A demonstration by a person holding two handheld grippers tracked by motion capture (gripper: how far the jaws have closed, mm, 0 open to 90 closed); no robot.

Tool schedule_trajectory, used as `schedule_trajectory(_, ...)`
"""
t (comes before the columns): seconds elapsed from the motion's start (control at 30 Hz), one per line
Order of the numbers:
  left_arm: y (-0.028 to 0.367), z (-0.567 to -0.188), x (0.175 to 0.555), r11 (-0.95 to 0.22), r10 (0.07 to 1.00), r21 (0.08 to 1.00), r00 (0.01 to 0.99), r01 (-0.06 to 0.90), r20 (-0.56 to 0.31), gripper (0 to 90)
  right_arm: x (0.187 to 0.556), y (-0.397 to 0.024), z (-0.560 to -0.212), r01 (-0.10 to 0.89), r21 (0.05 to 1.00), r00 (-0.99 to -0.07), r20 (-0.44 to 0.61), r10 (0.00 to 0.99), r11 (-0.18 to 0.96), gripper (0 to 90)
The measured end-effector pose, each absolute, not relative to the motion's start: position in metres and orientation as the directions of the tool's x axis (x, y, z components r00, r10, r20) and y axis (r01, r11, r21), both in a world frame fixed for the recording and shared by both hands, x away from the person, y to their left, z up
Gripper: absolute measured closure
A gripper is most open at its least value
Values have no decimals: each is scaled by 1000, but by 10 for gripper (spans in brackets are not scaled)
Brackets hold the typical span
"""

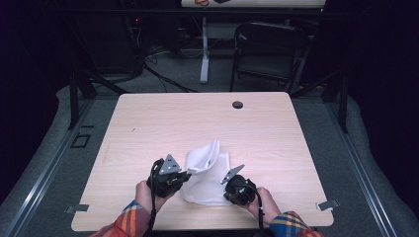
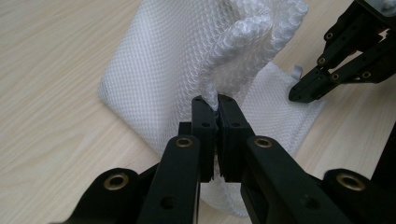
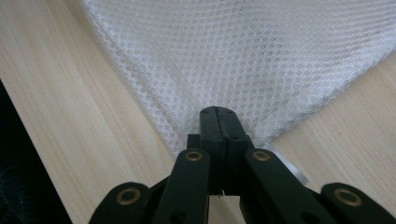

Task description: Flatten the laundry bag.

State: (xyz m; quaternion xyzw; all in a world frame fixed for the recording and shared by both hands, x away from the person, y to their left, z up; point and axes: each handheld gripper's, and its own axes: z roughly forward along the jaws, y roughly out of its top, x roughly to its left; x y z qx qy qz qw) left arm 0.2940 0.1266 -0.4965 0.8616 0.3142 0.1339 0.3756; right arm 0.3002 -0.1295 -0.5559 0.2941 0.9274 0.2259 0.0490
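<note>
The white mesh bag (image 1: 207, 175) lies near the table's (image 1: 148, 123) front edge, between the two hands. The left gripper (image 2: 214, 108) pinches a lifted fold, the right gripper (image 3: 218, 113) clamps a corner flat; the bag stretches away from both jaws.

floor: grey carpet (image 1: 173, 79) | furniture: light wooden table (image 1: 163, 123), black folding chair (image 1: 267, 49) | surroundings: dark

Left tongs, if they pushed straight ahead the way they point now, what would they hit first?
The left tongs are already shut on a raised fold of the white mesh bag, so more of that bag comes first, probably before the right tongs.
</note>
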Motion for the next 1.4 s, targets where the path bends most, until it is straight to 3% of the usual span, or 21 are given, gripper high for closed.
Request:
schedule_trajectory(1.03,155,-498,294,-487,730,692,683,534,-13,873,301,-128,-554,523,419,-824,25,566,742,900)
schedule_trajectory(1.4,163,-510,302,-475,761,617,645,627,-70,876,301,-130,-554,526,409,-820,11,573,746,900)
